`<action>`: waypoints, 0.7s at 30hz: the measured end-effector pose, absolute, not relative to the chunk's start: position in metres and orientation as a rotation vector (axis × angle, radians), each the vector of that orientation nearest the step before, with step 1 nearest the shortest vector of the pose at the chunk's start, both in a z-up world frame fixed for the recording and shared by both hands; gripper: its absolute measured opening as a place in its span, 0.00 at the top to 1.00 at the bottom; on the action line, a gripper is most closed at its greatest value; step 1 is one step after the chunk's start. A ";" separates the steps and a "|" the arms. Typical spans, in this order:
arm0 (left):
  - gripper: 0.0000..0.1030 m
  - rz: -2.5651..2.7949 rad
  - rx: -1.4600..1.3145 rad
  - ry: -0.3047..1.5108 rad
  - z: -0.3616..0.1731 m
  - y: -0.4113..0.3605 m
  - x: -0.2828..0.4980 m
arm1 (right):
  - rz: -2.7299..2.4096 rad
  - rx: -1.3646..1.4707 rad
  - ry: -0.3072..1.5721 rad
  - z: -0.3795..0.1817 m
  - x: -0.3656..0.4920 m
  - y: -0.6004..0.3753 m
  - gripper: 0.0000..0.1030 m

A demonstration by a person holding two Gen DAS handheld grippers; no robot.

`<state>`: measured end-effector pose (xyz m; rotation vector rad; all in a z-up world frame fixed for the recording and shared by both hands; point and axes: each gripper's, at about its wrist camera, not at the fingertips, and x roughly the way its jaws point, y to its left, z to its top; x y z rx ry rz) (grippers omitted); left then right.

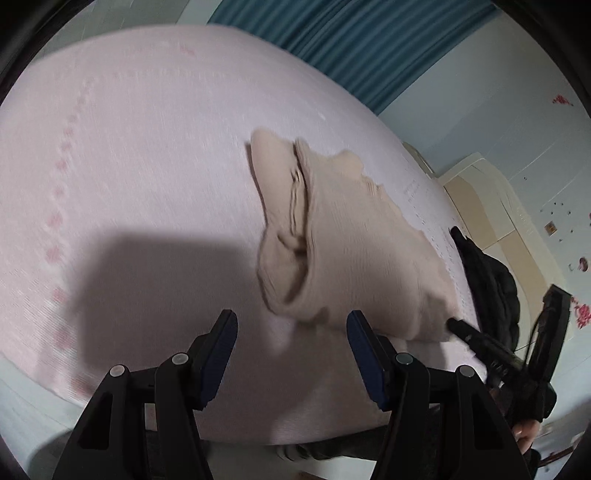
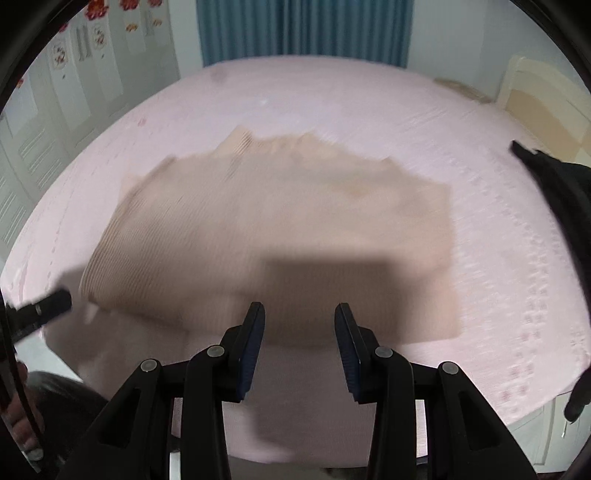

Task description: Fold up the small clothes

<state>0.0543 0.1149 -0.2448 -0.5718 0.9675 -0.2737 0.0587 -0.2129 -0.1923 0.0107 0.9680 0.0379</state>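
Beige ribbed sweater point(image 2: 266, 229) lies partly folded on the pink bed point(image 1: 129, 166), near the front edge and close to both tongs. It looks soft and floppy, so it will bend and sag when lifted, and I think it is light. The knit is ridged, so it should not slip much. A good place to grab is a corner or the thick folded edge on the near side, where the layers stack up. In the left view one side is bunched and wrinkled, with a sleeve or flap tucked in, so that part may need smoothing first. The left tongs point(image 1: 291, 332) are spread apart and hold nothing; they hang over bare sheet just left of the sweater. The right tongs point(image 2: 299, 325) are spread too, with nothing pinched, right at the near edge of the sweater. Both views are blurry, so fine folds are hard to read. A black garment point(image 1: 487, 273) lies on the right side of the bed, near the sweater but not on it. It could get in the way if the sweater is pushed that way. A teal curtain point(image 2: 303, 29) hangs behind the bed, and a cream cabinet point(image 1: 491, 199) stands off to the side, well apart.
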 end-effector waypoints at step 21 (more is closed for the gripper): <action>0.58 -0.189 -0.791 0.945 -0.264 0.087 0.136 | -0.080 0.320 0.919 -0.195 0.034 -0.357 0.62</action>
